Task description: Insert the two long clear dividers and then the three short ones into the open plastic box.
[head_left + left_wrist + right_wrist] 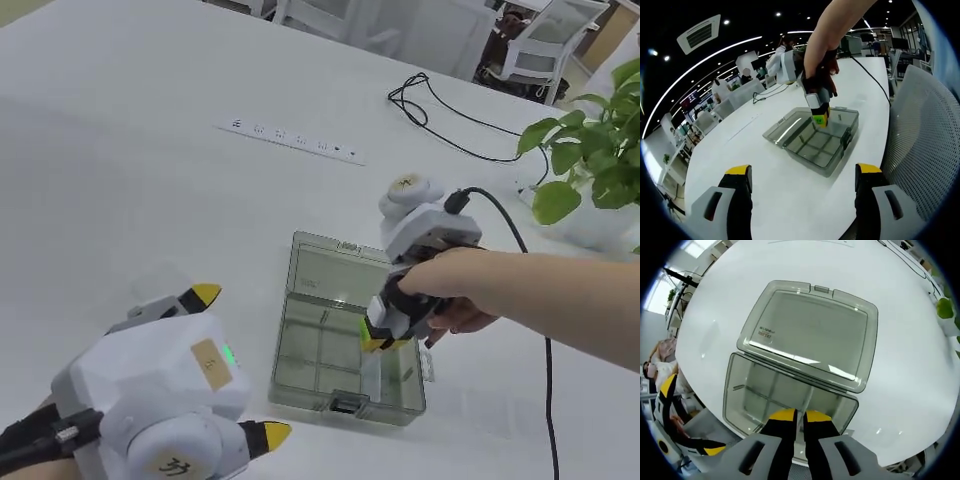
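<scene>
The clear grey plastic box (300, 385) stands open on the white table, its lid (325, 268) laid flat behind it. Clear dividers (322, 335) stand inside and split it into cells. My right gripper (378, 340) hangs over the box's right part, shut on a short clear divider (372, 373) that reaches down into the box. In the right gripper view the yellow tips (800, 414) pinch that thin divider (807, 396) above the box (747, 390). My left gripper (238, 363) waits open at the near left, apart from the box (832, 165); its jaws (803, 170) hold nothing.
A white power strip (290, 138) lies far back on the table. A black cable (440, 110) loops at the back right, and another cable (535, 270) trails from my right gripper. A green plant (590, 150) stands at the right edge. Chairs stand beyond the table.
</scene>
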The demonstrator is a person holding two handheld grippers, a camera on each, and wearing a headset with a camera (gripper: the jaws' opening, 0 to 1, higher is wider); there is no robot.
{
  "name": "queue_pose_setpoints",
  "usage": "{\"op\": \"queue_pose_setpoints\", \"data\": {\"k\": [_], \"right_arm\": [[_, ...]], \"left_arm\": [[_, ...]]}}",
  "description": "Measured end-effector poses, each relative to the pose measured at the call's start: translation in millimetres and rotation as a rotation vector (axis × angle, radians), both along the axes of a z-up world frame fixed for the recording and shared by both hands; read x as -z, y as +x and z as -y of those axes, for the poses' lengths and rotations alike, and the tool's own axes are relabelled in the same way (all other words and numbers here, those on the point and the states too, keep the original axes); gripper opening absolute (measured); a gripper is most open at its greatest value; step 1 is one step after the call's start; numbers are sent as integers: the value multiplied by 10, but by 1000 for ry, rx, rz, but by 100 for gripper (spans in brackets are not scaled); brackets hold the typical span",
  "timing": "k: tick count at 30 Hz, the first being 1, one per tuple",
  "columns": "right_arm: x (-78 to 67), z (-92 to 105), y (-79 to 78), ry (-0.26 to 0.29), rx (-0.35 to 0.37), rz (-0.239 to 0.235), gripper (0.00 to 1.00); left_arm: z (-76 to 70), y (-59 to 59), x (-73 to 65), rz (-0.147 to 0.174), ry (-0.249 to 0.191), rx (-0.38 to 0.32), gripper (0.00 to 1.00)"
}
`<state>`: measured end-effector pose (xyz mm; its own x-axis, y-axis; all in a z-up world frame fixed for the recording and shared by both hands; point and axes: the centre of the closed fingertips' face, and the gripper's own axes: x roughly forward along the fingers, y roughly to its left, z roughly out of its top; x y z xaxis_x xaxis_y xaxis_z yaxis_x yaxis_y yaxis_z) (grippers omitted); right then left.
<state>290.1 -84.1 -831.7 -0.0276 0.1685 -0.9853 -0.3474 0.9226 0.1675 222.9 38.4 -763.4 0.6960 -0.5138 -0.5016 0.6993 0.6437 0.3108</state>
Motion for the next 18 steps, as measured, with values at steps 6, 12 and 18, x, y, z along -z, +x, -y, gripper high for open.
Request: {"op": "queue_pose_setpoints", "data": {"k": [6,12,18], "right_arm": [[1,-35,-6,28,-39,7,11],[-32,-136,-46,108,-42,20,27],[-61,-199,-3,163,-57,67,45]], "left_arm": [[-10,2,6,-3,-1,-2,86],[-2,-7,19,-10,1,4,86],[5,-8,32,-15,7,9,86]]}}
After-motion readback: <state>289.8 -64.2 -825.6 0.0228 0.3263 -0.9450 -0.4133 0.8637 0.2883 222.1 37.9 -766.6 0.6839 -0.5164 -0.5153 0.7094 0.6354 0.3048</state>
